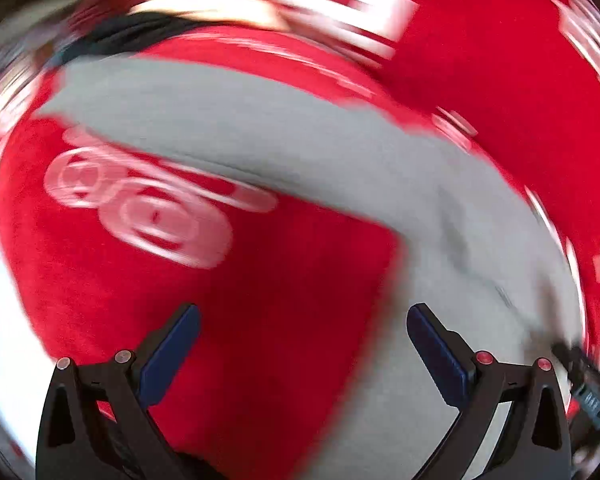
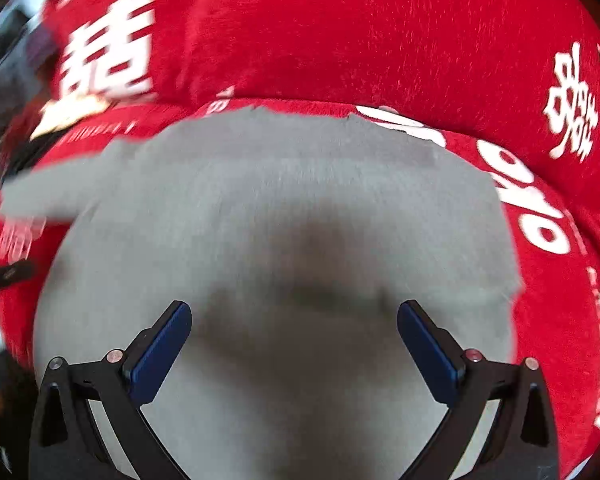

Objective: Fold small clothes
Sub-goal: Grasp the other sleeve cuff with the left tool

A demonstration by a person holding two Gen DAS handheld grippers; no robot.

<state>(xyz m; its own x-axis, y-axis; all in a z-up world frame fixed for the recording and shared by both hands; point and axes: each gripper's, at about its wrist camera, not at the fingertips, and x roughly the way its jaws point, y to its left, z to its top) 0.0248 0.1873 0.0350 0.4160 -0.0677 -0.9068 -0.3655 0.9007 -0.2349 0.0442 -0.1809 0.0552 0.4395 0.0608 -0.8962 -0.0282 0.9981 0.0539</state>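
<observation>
Two hand-held grippers, left (image 1: 303, 334) and right (image 2: 294, 330), jaws wide, holding nothing; grey garment (image 2: 284, 216) spread flat on red printed cloth (image 2: 380, 32), likely laid out for folding; left view blurred.

A red cloth (image 2: 340, 40) with white printed characters covers the surface; what lies beneath it is hidden. A gray garment (image 2: 300, 208) lies flat directly on the cloth, 1 sleeve (image 2: 60, 188) stretching out left.
</observation>
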